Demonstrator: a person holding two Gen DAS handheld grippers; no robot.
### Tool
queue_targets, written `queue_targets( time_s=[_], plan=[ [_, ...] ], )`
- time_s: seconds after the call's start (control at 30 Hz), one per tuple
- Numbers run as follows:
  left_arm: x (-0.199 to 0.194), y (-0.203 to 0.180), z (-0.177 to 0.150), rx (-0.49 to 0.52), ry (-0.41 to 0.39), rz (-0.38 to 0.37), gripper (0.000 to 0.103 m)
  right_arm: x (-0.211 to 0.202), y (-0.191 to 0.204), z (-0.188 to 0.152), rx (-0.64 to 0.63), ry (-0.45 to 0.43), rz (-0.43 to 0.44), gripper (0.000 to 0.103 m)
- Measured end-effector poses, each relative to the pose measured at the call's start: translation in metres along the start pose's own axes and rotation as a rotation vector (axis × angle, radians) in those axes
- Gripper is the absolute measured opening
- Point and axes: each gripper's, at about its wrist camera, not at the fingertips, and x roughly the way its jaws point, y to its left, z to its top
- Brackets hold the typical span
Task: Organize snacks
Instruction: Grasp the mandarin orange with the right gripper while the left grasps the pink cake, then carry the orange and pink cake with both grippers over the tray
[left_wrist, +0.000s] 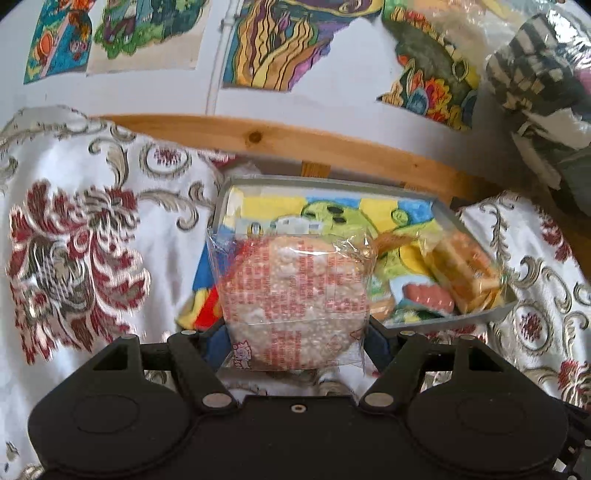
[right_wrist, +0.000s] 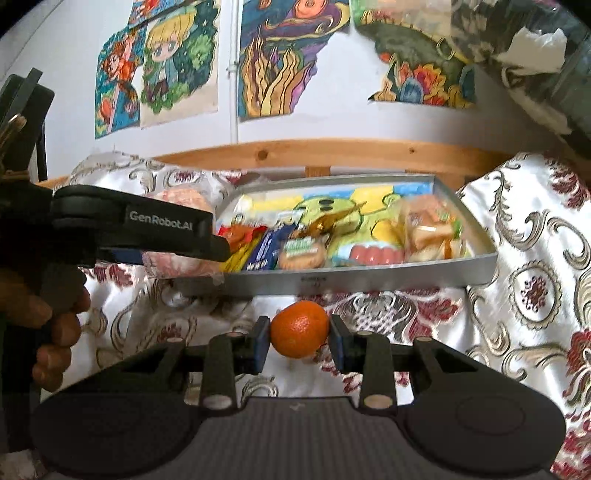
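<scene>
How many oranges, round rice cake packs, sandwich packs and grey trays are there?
Orange: 1
Round rice cake pack: 1
Sandwich pack: 1
Grey tray: 1
Total: 4

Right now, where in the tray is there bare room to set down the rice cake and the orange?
The tray is bare along its back half, between the far wall and the front row of snacks. Its front edge is crowded: wafers, a cookie, sausages, a sandwich.
</scene>
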Motion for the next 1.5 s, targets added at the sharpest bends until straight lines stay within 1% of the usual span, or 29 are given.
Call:
queue_targets(
  time_s=[0.1, 0.27, 0.47, 0.63, 0.83, 0.93, 1.1, 1.5],
  plan=[
    [-0.001, -0.002, 0.011, -0.01, -0.015, -0.004, 0.074, 0.002, -0.003, 0.006, 0.002, -0.021, 0.0, 0.037],
    [0.006, -0.005, 0.027, 0.007, -0.026, -0.01, 0.074, 0.013, -0.013, 0.022, 0.017, -0.081, -0.013, 0.037],
    [0.034, -0.007, 0.038, -0.013, 0.017, -0.013, 0.074, 0.038, -0.032, 0.03, 0.065, -0.128, -0.043, 0.037],
    [0.055, -0.005, 0.045, -0.016, 0.044, -0.005, 0.074, 0.063, -0.036, 0.031, 0.085, -0.162, -0.039, 0.037],
    [0.077, -0.002, 0.045, -0.011, 0.079, 0.014, 0.074, 0.077, -0.035, 0.023, 0.087, -0.163, -0.031, 0.038],
    [0.083, -0.003, 0.042, -0.005, 0.086, 0.016, 0.074, 0.079, -0.04, 0.022, 0.117, -0.157, -0.024, 0.038],
    [0.088, -0.005, 0.039, 0.007, 0.084, 0.021, 0.074, 0.082, -0.045, 0.021, 0.136, -0.156, -0.027, 0.038],
    [0.091, -0.009, 0.035, 0.018, 0.095, 0.015, 0.075, 0.082, -0.044, 0.021, 0.126, -0.153, -0.033, 0.037]
  ],
)
